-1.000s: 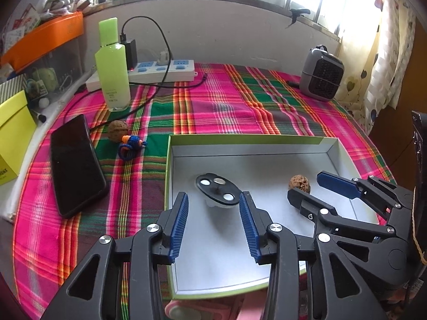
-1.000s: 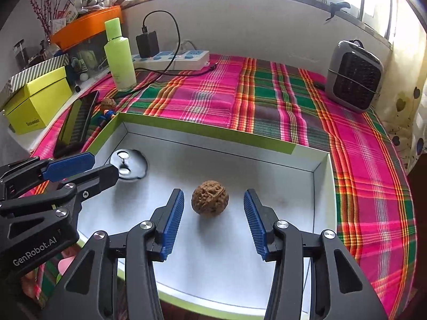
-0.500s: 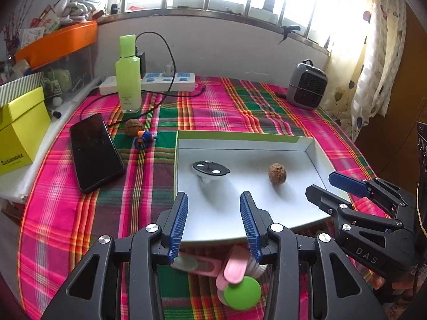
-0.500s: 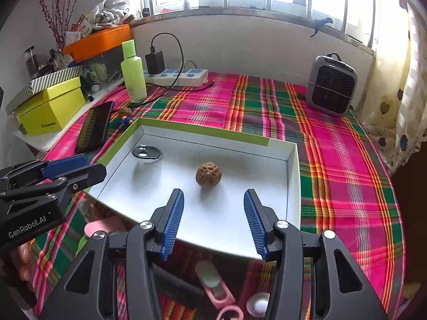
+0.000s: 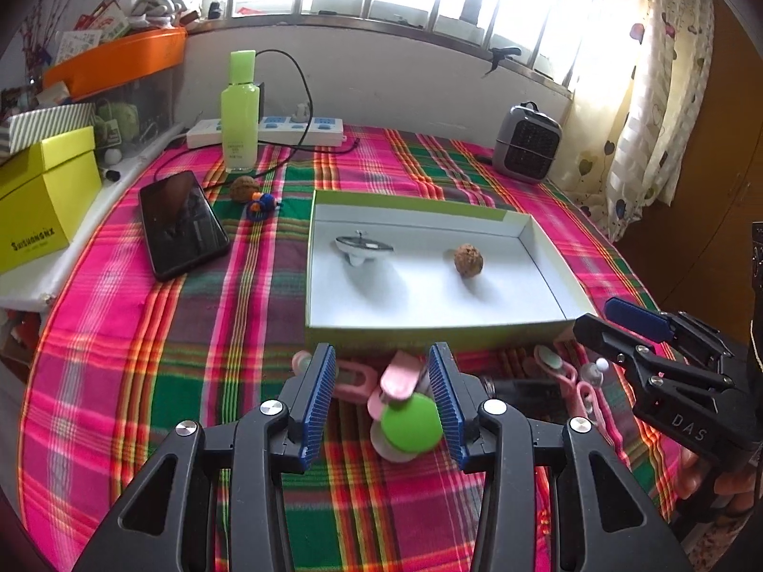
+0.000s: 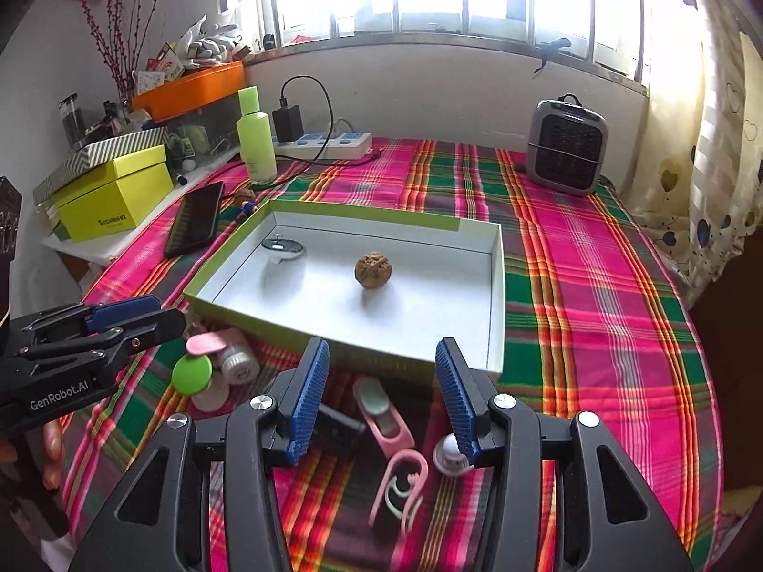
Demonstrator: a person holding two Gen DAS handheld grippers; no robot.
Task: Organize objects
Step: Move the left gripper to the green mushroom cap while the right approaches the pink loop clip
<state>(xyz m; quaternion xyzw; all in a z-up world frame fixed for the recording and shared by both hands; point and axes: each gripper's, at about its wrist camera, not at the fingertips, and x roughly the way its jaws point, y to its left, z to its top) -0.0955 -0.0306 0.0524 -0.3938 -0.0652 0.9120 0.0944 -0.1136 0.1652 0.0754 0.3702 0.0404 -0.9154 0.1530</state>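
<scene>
A shallow white box with a green rim (image 5: pixel 429 326) lies on the plaid cloth. It holds a metal spinning top (image 5: pixel 362 248) and a walnut (image 5: pixel 468 260). My left gripper (image 5: pixel 384 357) is open in front of the box's near wall, above a green disc (image 5: pixel 412 422) and pink clips (image 5: pixel 398 381) that lie on the cloth. My right gripper (image 6: pixel 381 352) is open too, over a pink clip (image 6: pixel 381 410), a pink carabiner (image 6: pixel 403 481) and a small white bottle (image 6: pixel 448 457). Neither gripper has anything in its grip. The box (image 6: pixel 496 286), walnut (image 6: pixel 373 269) and top (image 6: pixel 282 246) show ahead of it.
A black phone (image 5: pixel 181 224), a second walnut (image 5: pixel 244 188) and a small blue-orange toy (image 5: pixel 261 202) lie left of the box. A green bottle (image 5: pixel 239 109), power strip (image 5: pixel 286 128) and grey heater (image 5: pixel 524 143) stand at the back. A yellow box (image 5: pixel 43 200) sits far left.
Both grippers have drawn back from over the box toward the table's near edge. The clutter in front of the box has come into view. The walnut and top have not moved.
</scene>
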